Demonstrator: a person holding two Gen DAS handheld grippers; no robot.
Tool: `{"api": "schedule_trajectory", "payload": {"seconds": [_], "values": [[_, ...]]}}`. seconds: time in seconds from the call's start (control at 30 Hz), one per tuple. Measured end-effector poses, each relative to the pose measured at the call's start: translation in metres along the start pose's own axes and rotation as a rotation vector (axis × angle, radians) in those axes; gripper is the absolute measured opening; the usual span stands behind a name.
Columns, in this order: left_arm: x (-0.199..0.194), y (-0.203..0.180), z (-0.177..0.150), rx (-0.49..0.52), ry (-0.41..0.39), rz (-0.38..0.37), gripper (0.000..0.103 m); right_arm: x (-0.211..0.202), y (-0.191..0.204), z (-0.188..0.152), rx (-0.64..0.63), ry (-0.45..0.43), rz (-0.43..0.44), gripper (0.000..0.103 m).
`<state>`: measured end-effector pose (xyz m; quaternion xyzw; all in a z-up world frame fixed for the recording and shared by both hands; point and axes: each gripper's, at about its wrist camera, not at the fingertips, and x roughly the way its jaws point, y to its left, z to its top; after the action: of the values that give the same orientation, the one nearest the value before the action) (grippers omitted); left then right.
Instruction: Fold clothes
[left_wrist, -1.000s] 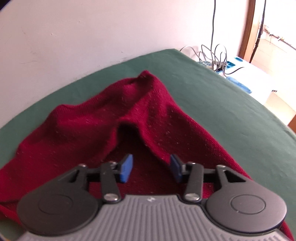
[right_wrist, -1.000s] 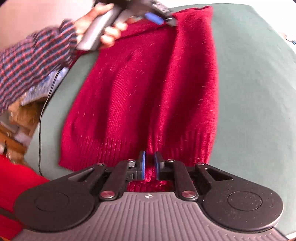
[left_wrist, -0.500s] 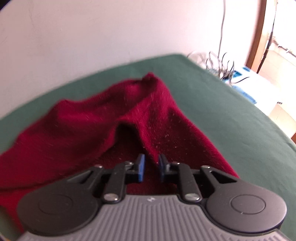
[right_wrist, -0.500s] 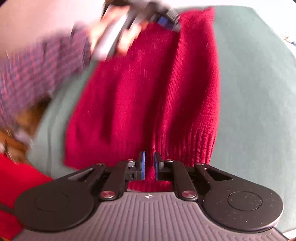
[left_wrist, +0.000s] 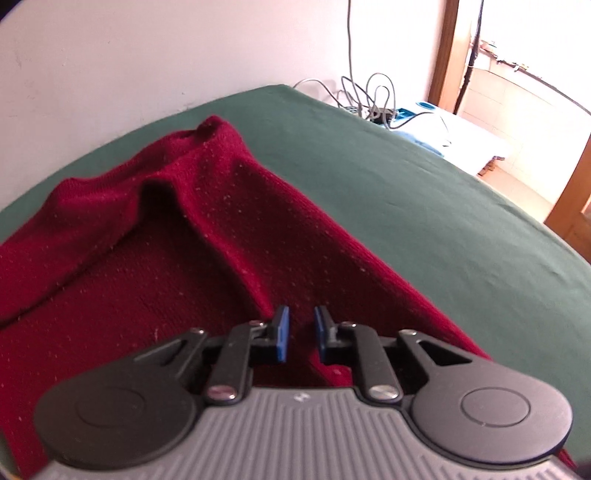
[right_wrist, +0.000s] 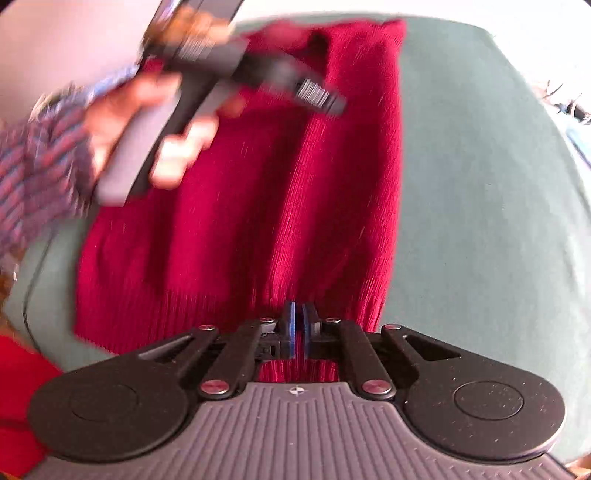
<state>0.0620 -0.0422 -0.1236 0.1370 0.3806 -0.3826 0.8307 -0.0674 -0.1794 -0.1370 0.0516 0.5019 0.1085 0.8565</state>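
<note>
A dark red knit sweater (left_wrist: 221, 258) lies on the green-covered table (left_wrist: 424, 184), its collar end bunched into a peak far from me. My left gripper (left_wrist: 301, 334) has a folded edge of the sweater between its blue pads, and the jaws are closing on it with a narrow gap left. In the right wrist view the sweater (right_wrist: 295, 203) runs lengthwise, ribbed hem nearest. My right gripper (right_wrist: 298, 326) sits at that hem, its jaws closing and nearly together, pinching the rib. The left gripper (right_wrist: 325, 99), blurred, hovers over the sweater's upper part in a hand (right_wrist: 147, 122).
A plaid sleeve (right_wrist: 37, 166) comes in from the left. Cables and a power strip (left_wrist: 373, 99) sit past the table's far corner, next to a wooden door frame (left_wrist: 447, 55). Something bright red (right_wrist: 22, 387) lies off the table's near left edge. A white wall backs the table.
The left jaws narrowed from wide apart to a small gap around the fold, and that gripper drew back from the collar, coming nearer in the right view. The right pads closed tighter on the hem.
</note>
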Motion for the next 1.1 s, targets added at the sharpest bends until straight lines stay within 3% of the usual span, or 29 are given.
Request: {"api": "schedule_trajectory", "payload": {"seconds": [0.17, 0.3, 0.37, 0.53, 0.67, 0.73, 0.87, 0.93, 1.03, 1.1], "values": [[-0.023, -0.012, -0.02, -0.018, 0.007, -0.07, 0.016, 0.022, -0.026, 0.024, -0.02, 0.017, 0.052, 0.004], [-0.031, -0.032, -0.043, 0.006, 0.015, 0.006, 0.017, 0.029, -0.059, 0.036, 0.01, 0.051, 0.183, 0.0], [-0.036, -0.038, -0.047, 0.014, 0.026, 0.061, 0.025, 0.031, -0.076, 0.042, 0.029, 0.068, 0.233, 0.0], [-0.063, -0.047, -0.05, -0.108, 0.051, 0.081, 0.024, 0.024, -0.081, 0.039, 0.029, 0.034, 0.282, 0.01], [-0.063, -0.063, -0.062, -0.238, 0.077, 0.098, 0.038, 0.027, -0.087, 0.045, 0.016, 0.044, 0.327, 0.01], [-0.056, -0.068, -0.065, -0.283, 0.1, 0.1, 0.038, 0.031, -0.089, 0.053, 0.006, 0.045, 0.348, 0.011], [-0.057, -0.075, -0.066, -0.325, 0.1, 0.07, 0.055, 0.031, -0.094, 0.054, 0.005, 0.028, 0.33, 0.021], [-0.058, -0.079, -0.071, -0.322, 0.119, 0.056, 0.059, 0.033, -0.098, 0.052, 0.035, 0.043, 0.336, 0.024], [-0.056, -0.083, -0.071, -0.292, 0.121, 0.07, 0.056, 0.032, -0.107, 0.046, 0.081, 0.058, 0.347, 0.024], [-0.055, -0.082, -0.071, -0.286, 0.117, 0.073, 0.041, 0.032, -0.107, 0.044, 0.094, 0.058, 0.357, 0.021]]}}
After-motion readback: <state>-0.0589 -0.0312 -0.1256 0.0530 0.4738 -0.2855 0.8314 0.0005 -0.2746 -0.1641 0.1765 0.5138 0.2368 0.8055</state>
